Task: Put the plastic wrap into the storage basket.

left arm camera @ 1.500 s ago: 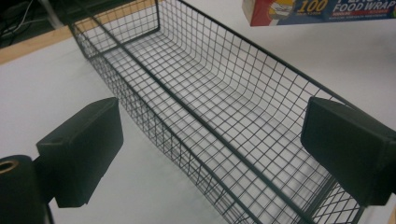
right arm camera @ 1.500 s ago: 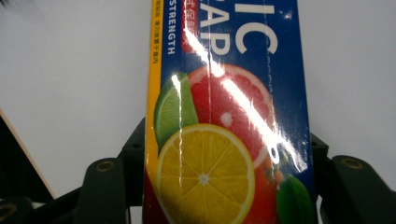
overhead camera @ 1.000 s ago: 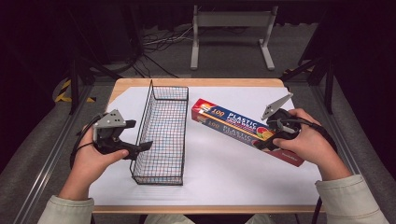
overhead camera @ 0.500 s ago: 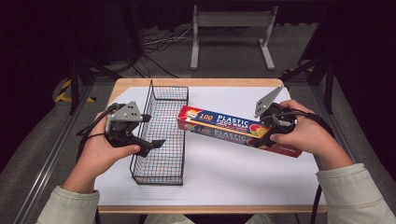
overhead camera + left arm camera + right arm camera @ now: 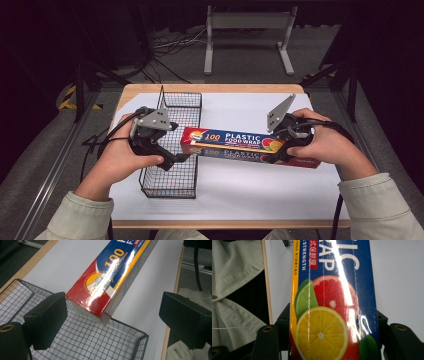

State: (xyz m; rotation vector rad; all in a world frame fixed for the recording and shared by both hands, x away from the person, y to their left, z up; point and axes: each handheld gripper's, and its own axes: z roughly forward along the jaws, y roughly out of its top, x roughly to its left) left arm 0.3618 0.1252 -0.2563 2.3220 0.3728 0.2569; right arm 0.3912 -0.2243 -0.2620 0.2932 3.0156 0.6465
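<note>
From above, the right gripper (image 5: 278, 152) grips one end of the plastic wrap box (image 5: 235, 143), whose far end reaches the wire basket (image 5: 174, 150) — a handover or a loading, I'd judge. In the left gripper view, the left gripper (image 5: 112, 317) gapes wide around that end; next it must close. In the right gripper view, the jaws clamp the box.

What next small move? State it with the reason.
Probably close the left claw on the plastic wrap box: its red end sits between the open jaws above the wire basket, while the right claw grips the far end.
</note>
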